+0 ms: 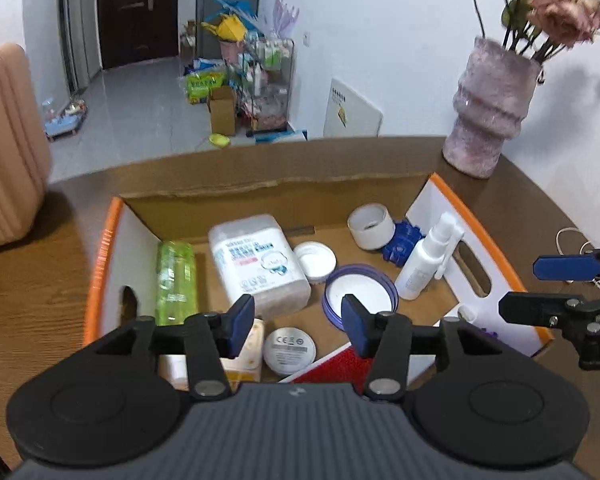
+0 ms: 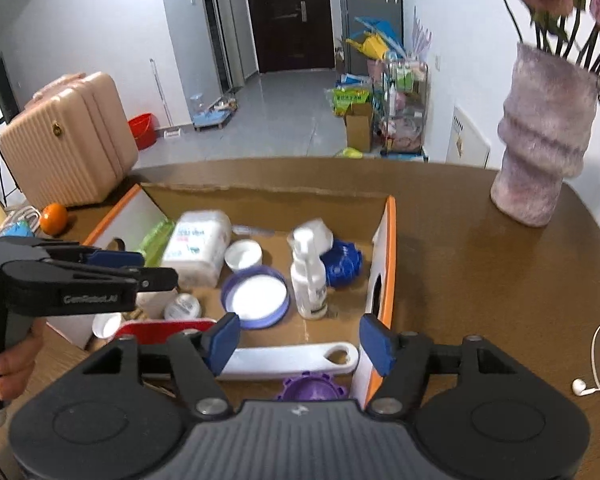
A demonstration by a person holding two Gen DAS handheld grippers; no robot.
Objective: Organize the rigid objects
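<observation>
An orange-rimmed cardboard box [image 1: 100, 272] stands on the wooden table and holds several items: a green bottle [image 1: 176, 280], a white wipes container [image 1: 256, 264], a purple-rimmed lid [image 1: 358, 294], a white spray bottle [image 1: 428, 260], a blue gear-shaped piece [image 1: 402, 244] and a round white disc [image 1: 289, 346]. My left gripper [image 1: 298, 320] hovers open over the box's near left part, nothing between its pads. My right gripper [image 2: 300, 340] is open above the near right corner, over a flat white handle [image 2: 292, 360] and a purple gear-shaped piece [image 2: 310, 388], touching neither.
A pink vase [image 2: 544, 140] with dried flowers stands on the table behind and right of the box. White earphones [image 2: 596, 384] lie to the right, an orange [image 2: 53, 219] to the left. A pink suitcase [image 2: 68, 148] stands on the floor beyond the table's left edge.
</observation>
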